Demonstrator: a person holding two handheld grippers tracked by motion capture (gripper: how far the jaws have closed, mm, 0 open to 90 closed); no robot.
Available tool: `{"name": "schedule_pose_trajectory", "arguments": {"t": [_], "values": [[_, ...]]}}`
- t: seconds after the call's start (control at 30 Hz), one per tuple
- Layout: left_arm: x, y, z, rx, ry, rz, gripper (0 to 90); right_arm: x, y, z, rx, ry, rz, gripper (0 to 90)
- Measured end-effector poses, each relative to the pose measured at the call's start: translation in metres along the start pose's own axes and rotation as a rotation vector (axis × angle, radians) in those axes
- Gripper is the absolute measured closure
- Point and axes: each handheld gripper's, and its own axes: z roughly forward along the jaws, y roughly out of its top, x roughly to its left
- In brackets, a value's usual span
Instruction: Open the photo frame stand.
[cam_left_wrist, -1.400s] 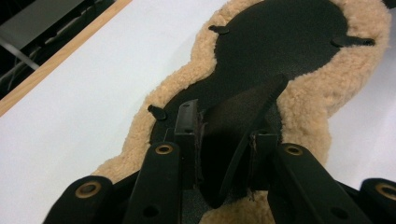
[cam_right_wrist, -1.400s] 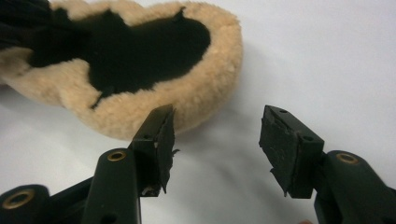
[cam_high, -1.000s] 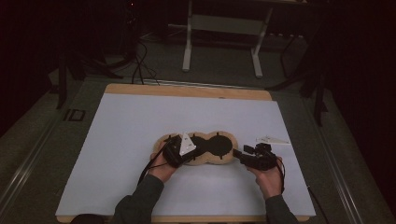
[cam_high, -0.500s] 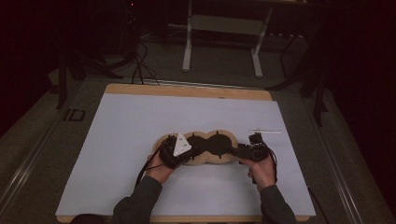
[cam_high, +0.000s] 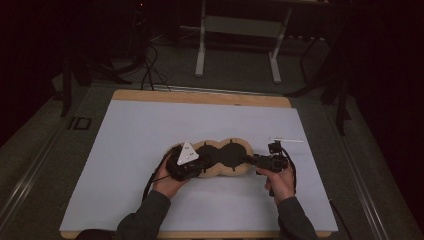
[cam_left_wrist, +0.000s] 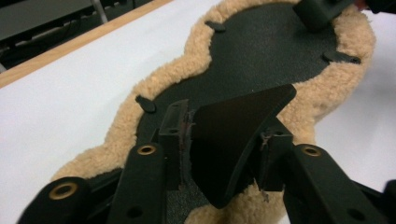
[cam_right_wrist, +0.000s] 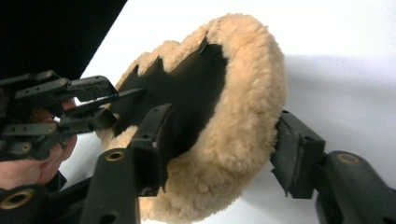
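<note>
Sheepskin, tan-fleeced with a black textured backing, forms the pad (cam_high: 220, 156) lying near the middle of the white table cover (cam_high: 125, 135). The left gripper (cam_left_wrist: 219, 140) has just been opening; a lifted black flap (cam_left_wrist: 233, 135) of the backing stands between its jaws, apparently held raised to expose the underside. The right gripper (cam_right_wrist: 219, 154) straddles the pad's far lobe, jaws closing toward the fleece rim yet not clamped, probably to steady that end.

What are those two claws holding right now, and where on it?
Left claw, jaws just opening, has the fleece pad's black flap between them; grip unclear. Right claw, jaws just closing, straddles the pad's end lobe, not clearly clamped.
</note>
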Motion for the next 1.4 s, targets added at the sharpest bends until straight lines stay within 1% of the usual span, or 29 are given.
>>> {"name": "schedule_pose_trajectory", "arguments": {"t": [0.1, 0.27, 0.4, 0.43, 0.5, 0.6, 0.67, 0.73, 0.9, 0.97, 1.0, 1.03, 1.23, 1.3, 1.4], "values": [[0.000, -0.001, -0.002, 0.019, -0.007, -0.003, 55.2, 0.000, 0.001, -0.001, -0.007, 0.004, -0.001, 48.2], [-0.002, -0.002, -0.005, 0.042, 0.009, 0.006, 49.6, 0.002, 0.002, -0.003, -0.014, 0.015, -0.009, 51.7], [-0.002, -0.005, -0.006, 0.071, -0.016, 0.003, 44.0, 0.004, 0.003, -0.005, -0.017, 0.019, -0.022, 54.5], [-0.001, -0.006, -0.006, 0.069, -0.024, -0.004, 43.8, 0.005, 0.004, -0.005, -0.016, 0.015, -0.034, 54.6], [0.001, -0.008, -0.007, 0.064, -0.046, -0.029, 42.7, 0.006, 0.004, -0.005, -0.014, 0.014, -0.041, 54.9], [0.002, -0.010, -0.009, 0.062, -0.063, -0.041, 40.9, 0.009, 0.006, -0.006, -0.013, 0.010, -0.059, 55.6], [0.002, -0.011, -0.011, 0.082, -0.081, -0.048, 38.5, 0.010, 0.007, -0.007, -0.013, 0.009, -0.067, 56.5], [0.002, -0.012, -0.015, 0.084, -0.089, -0.052, 38.2, 0.011, 0.007, -0.007, -0.008, 0.004, -0.087, 56.6], [0.003, -0.019, -0.026, 0.067, -0.109, -0.081, 38.2, 0.012, 0.007, -0.007, -0.004, 0.000, -0.105, 57.0], [0.005, -0.022, -0.032, 0.062, -0.110, -0.093, 38.2, 0.013, 0.007, -0.008, 0.000, -0.002, -0.115, 57.0], [0.005, -0.022, -0.032, 0.062, -0.110, -0.093, 38.2, 0.013, 0.007, -0.008, 0.000, -0.002, -0.115, 57.0], [0.007, -0.024, -0.036, 0.060, -0.115, -0.102, 38.2, 0.013, 0.007, -0.008, 0.001, -0.004, -0.122, 57.1], [0.010, -0.027, -0.044, 0.082, -0.118, -0.096, 37.3, 0.016, 0.008, -0.009, 0.005, -0.004, -0.148, 57.4], [0.011, -0.028, -0.047, 0.083, -0.127, -0.095, 37.3, 0.016, 0.008, -0.010, 0.007, -0.007, -0.155, 57.4], [0.013, -0.029, -0.052, 0.077, -0.127, -0.093, 37.3, 0.017, 0.007, -0.010, 0.013, -0.012, -0.163, 57.5]]}}
